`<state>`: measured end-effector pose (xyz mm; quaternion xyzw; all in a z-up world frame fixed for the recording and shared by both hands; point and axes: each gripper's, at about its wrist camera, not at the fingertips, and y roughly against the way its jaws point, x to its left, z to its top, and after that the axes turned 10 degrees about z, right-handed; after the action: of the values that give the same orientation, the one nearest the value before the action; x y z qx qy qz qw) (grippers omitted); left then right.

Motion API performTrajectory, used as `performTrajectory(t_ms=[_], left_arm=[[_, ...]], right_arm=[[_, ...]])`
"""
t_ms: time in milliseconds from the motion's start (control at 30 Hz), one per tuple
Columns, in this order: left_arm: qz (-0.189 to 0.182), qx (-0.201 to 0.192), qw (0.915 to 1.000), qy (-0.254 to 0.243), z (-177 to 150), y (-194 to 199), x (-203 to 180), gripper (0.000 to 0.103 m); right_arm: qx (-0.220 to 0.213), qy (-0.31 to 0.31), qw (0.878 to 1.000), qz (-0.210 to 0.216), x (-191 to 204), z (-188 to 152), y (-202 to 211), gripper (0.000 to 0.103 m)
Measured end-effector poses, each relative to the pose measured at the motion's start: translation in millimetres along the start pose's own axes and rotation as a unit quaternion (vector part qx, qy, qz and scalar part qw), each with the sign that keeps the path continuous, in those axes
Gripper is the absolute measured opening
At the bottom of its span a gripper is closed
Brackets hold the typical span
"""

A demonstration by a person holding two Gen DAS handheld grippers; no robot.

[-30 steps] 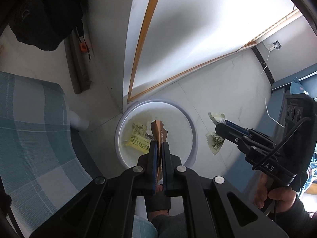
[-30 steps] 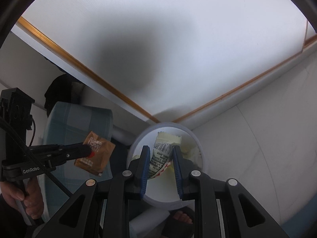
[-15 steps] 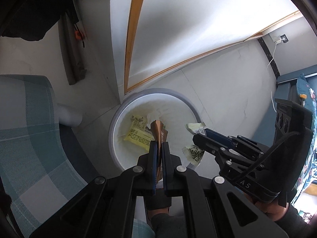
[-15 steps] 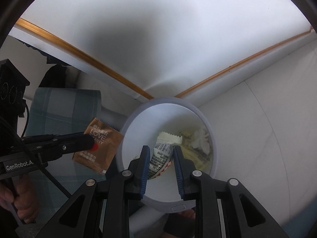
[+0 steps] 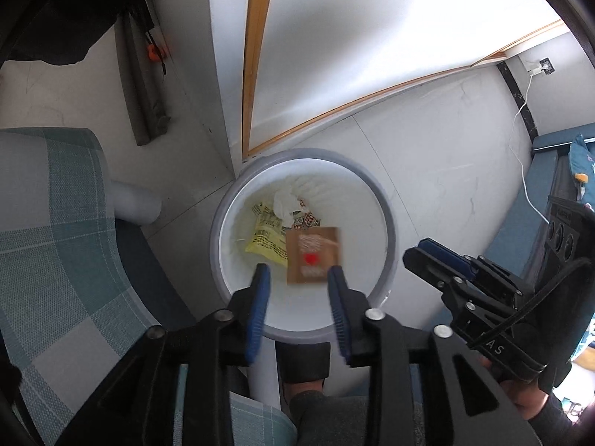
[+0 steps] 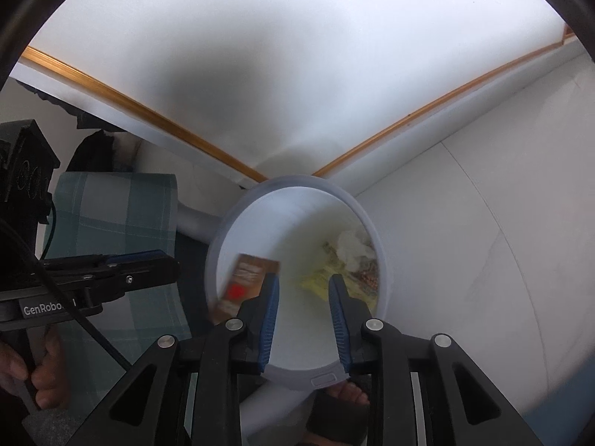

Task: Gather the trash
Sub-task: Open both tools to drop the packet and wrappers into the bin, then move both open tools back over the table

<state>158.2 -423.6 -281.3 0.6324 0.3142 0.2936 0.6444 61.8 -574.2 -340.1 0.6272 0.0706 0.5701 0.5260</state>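
A round white trash bin (image 5: pixel 386 223) stands on the floor below both grippers; it also shows in the right wrist view (image 6: pixel 383 260). My left gripper (image 5: pixel 297 278) is open over the bin. A brown wrapper with a red heart (image 5: pixel 314 254) is blurred in mid-fall inside the bin; it also shows in the right wrist view (image 6: pixel 247 278). My right gripper (image 6: pixel 303 290) is open and empty above the bin. A yellow packet (image 5: pixel 266 239), crumpled white paper (image 5: pixel 284 202) and other wrappers lie on the bin's bottom.
A white cabinet with a wood edge strip (image 5: pixel 256 55) stands behind the bin. A teal checked chair seat (image 5: pixel 55 230) is at the left. A white cable (image 5: pixel 520 156) runs to a wall socket at the far right. A foot in a sandal (image 6: pixel 349 394) is beside the bin.
Both grippers opened. The brown wrapper left my left gripper and drops into the bin. The printed wrapper left my right gripper and is gone from between its fingers.
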Motion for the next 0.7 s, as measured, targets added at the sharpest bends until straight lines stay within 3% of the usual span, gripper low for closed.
performTrajectory(t_ms=[233, 400, 467, 600, 700], left_arm=[[0.022, -0.025, 0.9992, 0.02, -8.2, 20.6, 4.3, 0.044], [0.052, -0.074, 0.9954, 0.03, -24.1, 51.7, 11.6, 0.046], [0.056, -0.097, 0.9926, 0.047, -30.5, 71.3, 18.6, 0.048], [0.065, -0.149, 0.9835, 0.08, -46.0, 113.8, 34.0, 0.066], [0.073, -0.19, 0.9749, 0.09, -62.6, 148.0, 44.7, 0.067]], right_arm=[[-0.026, -0.001, 1.0, -0.009, 1.0, -4.1, 31.6, 0.031], [-0.049, 0.016, 0.999, -0.012, 16.9, -5.8, 59.1, 0.035], [-0.061, 0.028, 0.998, -0.016, 28.3, -6.6, 72.5, 0.035], [-0.09, 0.052, 0.994, -0.02, 52.2, -8.0, 102.4, 0.035], [-0.111, 0.085, 0.99, -0.026, 77.1, -10.1, 125.3, 0.039]])
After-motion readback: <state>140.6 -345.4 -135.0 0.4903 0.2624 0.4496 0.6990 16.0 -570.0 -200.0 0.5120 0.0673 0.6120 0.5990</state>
